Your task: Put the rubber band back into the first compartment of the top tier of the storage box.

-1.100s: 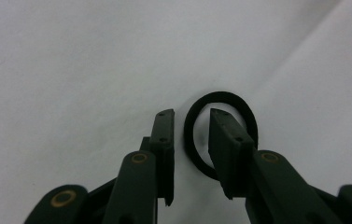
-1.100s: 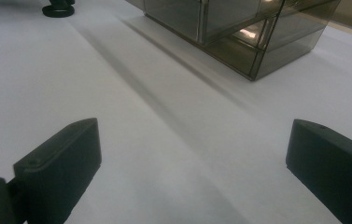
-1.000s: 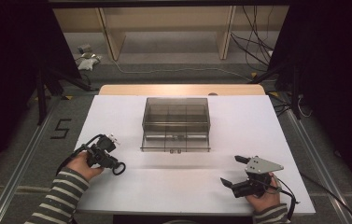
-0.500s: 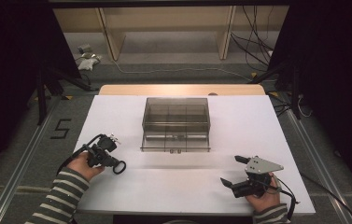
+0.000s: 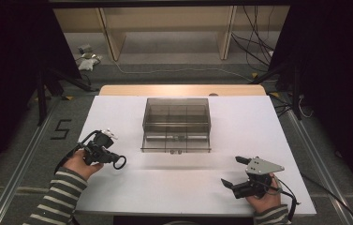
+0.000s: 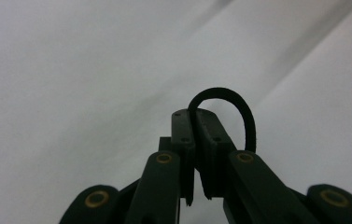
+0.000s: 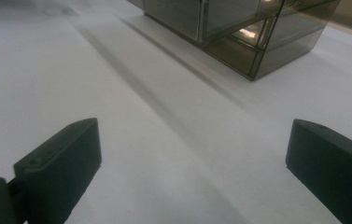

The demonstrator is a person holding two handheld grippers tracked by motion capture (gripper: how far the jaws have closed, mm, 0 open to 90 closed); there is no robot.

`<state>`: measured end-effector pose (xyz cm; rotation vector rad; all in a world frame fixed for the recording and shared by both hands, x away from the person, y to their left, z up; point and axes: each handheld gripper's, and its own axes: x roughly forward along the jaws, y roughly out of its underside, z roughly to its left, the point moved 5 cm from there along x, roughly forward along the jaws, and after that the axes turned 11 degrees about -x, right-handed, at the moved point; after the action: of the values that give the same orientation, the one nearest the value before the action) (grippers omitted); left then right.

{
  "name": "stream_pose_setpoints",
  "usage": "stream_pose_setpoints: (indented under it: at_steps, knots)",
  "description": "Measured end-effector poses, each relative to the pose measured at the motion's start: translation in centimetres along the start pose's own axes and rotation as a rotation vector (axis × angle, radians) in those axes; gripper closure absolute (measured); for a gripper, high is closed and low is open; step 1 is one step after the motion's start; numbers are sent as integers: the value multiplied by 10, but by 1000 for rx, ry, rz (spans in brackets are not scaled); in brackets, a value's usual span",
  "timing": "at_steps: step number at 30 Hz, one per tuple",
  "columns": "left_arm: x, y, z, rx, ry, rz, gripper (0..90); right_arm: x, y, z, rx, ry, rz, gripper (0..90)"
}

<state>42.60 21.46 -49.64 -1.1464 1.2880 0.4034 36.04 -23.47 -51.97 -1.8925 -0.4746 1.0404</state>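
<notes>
Jaws of your left hand-held gripper (image 5: 111, 158) have just closed, pinching a black loop (image 6: 239, 109) at lower left, while your right hand-held gripper (image 5: 235, 172) waits open near the smoky box (image 5: 176, 123), likely its destination.

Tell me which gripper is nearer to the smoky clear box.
Left, narrowly. The left gripper sits just off the clear box at its front-left corner, jaws shut on a black loop. The right gripper lies farther toward the table's near edge, front-right of it, jaws open.
</notes>
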Motion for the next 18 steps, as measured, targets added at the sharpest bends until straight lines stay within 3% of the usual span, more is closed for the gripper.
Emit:
stream_pose_setpoints:
  at_steps: [18]
  knots:
    - [-38,-17,4,-23,-17,-177,855,0,0,0,5,-2,2,45]
